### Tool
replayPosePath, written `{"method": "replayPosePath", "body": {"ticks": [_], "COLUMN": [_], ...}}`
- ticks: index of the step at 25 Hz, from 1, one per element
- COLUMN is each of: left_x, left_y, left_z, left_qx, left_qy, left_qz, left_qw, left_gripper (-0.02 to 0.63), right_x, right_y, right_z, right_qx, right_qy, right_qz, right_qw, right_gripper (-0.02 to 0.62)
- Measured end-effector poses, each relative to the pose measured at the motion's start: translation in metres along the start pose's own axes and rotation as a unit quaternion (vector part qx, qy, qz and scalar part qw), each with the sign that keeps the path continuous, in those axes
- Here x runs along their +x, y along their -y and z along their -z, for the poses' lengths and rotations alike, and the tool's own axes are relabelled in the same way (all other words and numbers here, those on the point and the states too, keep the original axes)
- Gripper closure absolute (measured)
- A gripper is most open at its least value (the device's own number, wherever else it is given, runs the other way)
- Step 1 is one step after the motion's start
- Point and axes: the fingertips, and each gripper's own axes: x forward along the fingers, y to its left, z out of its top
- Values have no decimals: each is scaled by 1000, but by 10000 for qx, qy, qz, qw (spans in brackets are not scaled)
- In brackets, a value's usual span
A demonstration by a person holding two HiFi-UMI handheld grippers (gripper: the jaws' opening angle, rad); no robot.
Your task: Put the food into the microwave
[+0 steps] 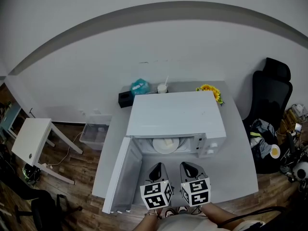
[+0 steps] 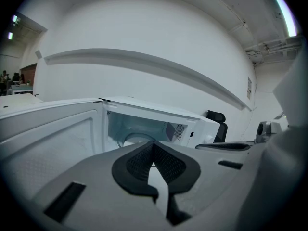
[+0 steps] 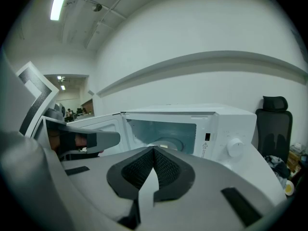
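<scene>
Grey table across centre frame. White microwave on it, mid frame, front facing the bottom edge. Door swung wide open, hanging toward lower left.

Inside the opening, just above the grippers in the head view, white plate on the oven floor. Something pale on top, taken for the food; too small to say what kind. Same plate behind the jaw tips, centre of the left gripper view, and again in the right gripper view.

Left gripper at bottom centre, just in front of the opening, clenched pad to pad with nothing between. Right gripper just beside it to the right, likewise clenched and empty. Neither touching plate or door.

Judged: food already in, so placing looks done; only the door left to close, if wanted. To finish well:
- Check first that the plate sits fully inside the opening.
- Get both grippers out of the doorway before any swing.
- Push the door on its outer face near the free edge, lower left, using the closed left tip as a blunt pusher, no pinching.
- Swing in one smooth arc toward the right of frame until flush.
- Keep the right gripper off to the right, out of the door's path.
- Go gently at the end; probably easy to shove the microwave back on the table.
</scene>
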Motion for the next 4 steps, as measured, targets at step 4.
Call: {"method": "replayPosePath", "body": {"ticks": [4], "left_x": [4], "left_y": [1], "left_z": [-1], "left_qx": [2], "left_qy": [1], "left_qz": [22], "left_qw": [10000], "left_gripper": [603], "right_x": [1], "right_y": [5], "right_z": [-2], "right_qx": [-25], "right_qy": [20], "right_qz": [61], "right_qw": [10000], "right_gripper": [580]}}
